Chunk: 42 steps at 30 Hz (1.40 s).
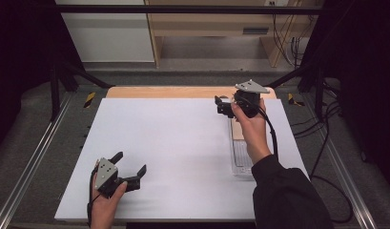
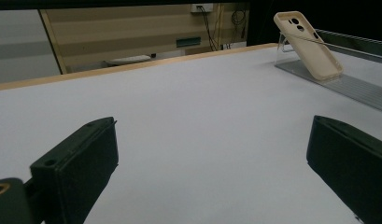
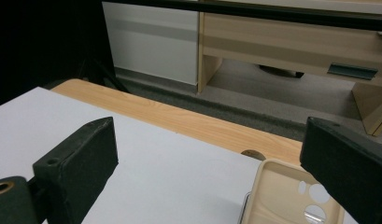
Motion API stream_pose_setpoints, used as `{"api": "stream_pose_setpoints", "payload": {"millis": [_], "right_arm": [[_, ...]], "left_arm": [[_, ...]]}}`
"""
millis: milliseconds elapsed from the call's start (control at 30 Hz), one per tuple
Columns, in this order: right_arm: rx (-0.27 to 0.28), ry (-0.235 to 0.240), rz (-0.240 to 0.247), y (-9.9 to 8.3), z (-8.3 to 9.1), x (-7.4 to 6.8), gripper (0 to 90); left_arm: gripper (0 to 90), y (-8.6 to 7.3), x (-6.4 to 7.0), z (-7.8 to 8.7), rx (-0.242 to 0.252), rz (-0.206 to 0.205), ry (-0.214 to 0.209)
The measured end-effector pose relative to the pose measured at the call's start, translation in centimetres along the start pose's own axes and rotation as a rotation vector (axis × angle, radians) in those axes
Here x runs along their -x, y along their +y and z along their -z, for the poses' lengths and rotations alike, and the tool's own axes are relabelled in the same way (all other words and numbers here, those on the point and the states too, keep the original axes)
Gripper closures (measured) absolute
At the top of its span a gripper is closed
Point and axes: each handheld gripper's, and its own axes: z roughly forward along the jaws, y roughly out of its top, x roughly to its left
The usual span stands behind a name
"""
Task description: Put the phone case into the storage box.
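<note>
A beige phone case (image 2: 310, 44) leans upright on a clear ridged stand (image 2: 352, 86) at the right side of the white board. From above, the case (image 1: 237, 130) is mostly covered by the person's right hand. My right gripper (image 1: 218, 106) hovers over the far end of the stand, open, and the case's top edge (image 3: 291, 196) shows low down near its right jaw, with nothing between the jaws. My left gripper (image 1: 131, 162) rests near the board's front left corner, open and empty, facing across the board toward the case.
The white board (image 1: 178, 152) lies on a wooden table whose far edge (image 1: 183, 92) shows as a tan strip. Beyond it stand a wooden desk (image 3: 291, 42) and a white cabinet (image 3: 151, 42). Metal rails (image 1: 30, 162) run along both sides.
</note>
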Motion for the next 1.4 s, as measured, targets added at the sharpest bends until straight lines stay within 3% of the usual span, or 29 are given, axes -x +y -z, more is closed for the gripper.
{"api": "stream_pose_setpoints", "payload": {"millis": [700, 1133, 1400], "right_arm": [[0.042, -0.012, -0.010, -0.5, 1.2, 0.9, 4.4], [0.096, -0.017, 0.005, -1.0, 2.4, 1.5, 4.2], [0.120, 0.000, 0.004, -1.4, 3.4, 2.2, 4.2]], "left_arm": [[1.9, 0.0, 0.0, 0.0, 0.001, -0.008, -0.001], [1.9, 0.0, -0.1, 0.1, 0.002, -0.008, 0.000], [1.8, 0.0, -0.8, 0.5, 0.017, 0.000, 0.012]]}}
